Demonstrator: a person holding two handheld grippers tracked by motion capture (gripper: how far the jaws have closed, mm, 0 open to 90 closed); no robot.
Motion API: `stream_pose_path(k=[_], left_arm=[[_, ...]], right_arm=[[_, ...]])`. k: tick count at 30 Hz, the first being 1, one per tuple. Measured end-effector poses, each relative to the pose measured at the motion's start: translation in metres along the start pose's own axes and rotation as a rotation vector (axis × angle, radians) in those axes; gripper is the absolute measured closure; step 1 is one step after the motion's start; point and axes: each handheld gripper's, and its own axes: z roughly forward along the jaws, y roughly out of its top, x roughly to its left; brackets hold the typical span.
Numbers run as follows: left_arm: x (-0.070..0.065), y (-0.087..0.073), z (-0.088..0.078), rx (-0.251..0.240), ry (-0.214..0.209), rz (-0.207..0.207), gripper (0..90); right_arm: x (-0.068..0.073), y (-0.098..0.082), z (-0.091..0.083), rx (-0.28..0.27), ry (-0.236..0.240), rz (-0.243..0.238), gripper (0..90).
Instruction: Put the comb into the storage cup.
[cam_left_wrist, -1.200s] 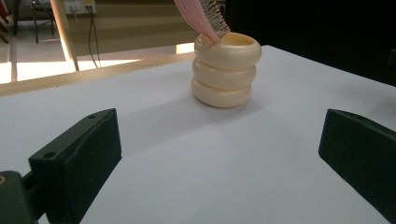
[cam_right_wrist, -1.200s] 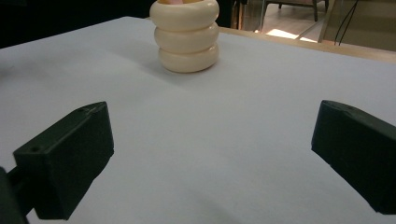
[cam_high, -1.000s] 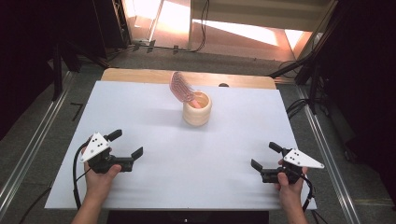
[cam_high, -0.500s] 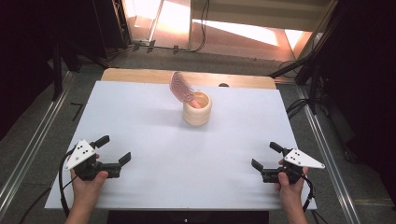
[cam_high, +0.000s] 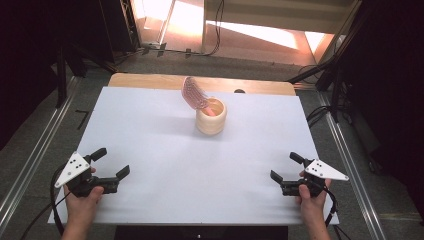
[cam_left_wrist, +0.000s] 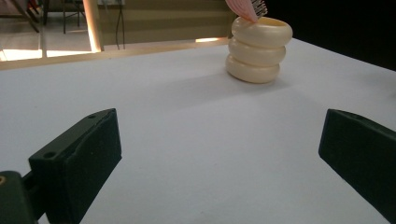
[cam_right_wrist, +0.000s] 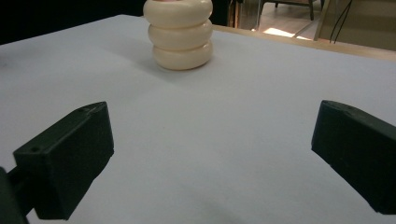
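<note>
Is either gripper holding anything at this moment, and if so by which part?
Nothing is held: the left gripper and right gripper are open, apart from the holder.

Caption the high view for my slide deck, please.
Two open hand-held grippers, left and right, rest apart from a cream ribbed cup holding a pink brush.

Bright backlight, dark edges, jaws perhaps blurred

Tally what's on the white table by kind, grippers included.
Cream ringed holder: 1
Pink brush standing in the holder: 1
Handheld grippers, left gripper and right gripper, both open and empty: 2
Total: 4
</note>
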Motion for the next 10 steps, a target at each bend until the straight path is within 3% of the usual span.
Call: stream_pose_path(k=[10], left_arm=[[0.0098, -0.0023, -0.004, -0.008, -0.004, -0.031, 0.0]], right_arm=[[-0.0062, -0.0017, 0.0001, 0.006, -0.01, 0.005, 0.0]])
